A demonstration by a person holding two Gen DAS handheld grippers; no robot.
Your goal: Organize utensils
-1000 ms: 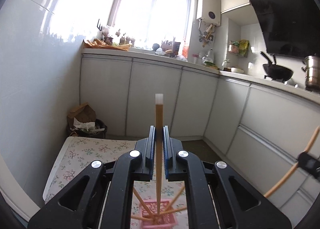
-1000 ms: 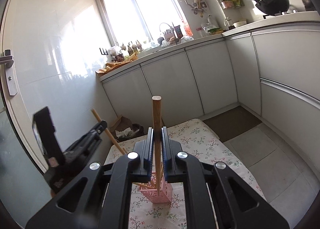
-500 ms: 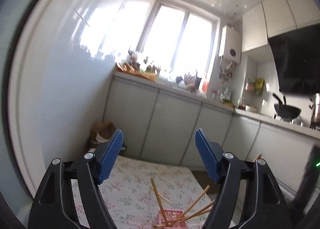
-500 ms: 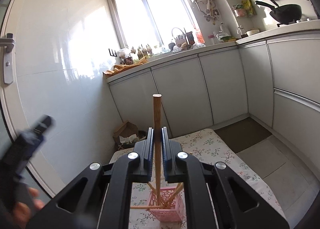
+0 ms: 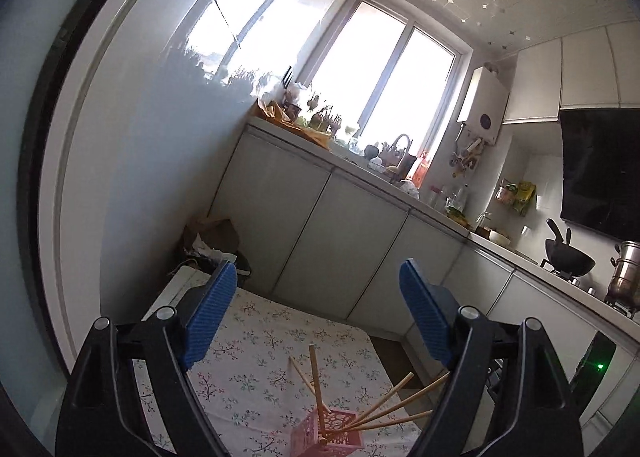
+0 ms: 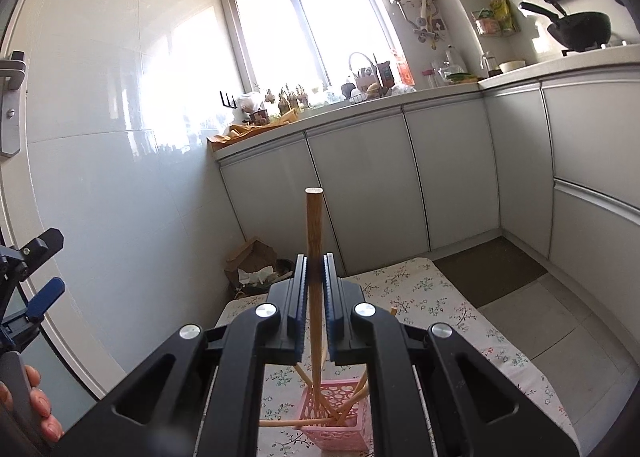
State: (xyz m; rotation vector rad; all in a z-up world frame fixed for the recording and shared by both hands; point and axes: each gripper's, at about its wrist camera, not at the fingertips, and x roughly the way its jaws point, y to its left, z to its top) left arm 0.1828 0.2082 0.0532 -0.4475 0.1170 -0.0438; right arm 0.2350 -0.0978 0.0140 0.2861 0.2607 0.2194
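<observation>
A pink perforated utensil basket [image 6: 336, 423] stands on a floral cloth [image 6: 432, 297] and holds several wooden chopsticks [image 5: 384, 411] that lean outward. My right gripper [image 6: 315, 277] is shut on one brown chopstick [image 6: 314, 225], held upright, its lower end down in the basket. My left gripper [image 5: 318, 293] is open and empty, raised above and behind the basket [image 5: 324, 435]. It also shows at the left edge of the right wrist view [image 6: 24, 297].
White cabinets [image 6: 360, 193] with a cluttered counter run along the back and right. A bin with paper [image 6: 256, 269] sits by the cloth's far corner. A wok [image 6: 580, 27] is on the stove at right. A glossy wall is at left.
My left gripper has opened, let its chopstick drop into the basket, and pulled up and away to the left. My right gripper has lowered its chopstick toward the basket.
</observation>
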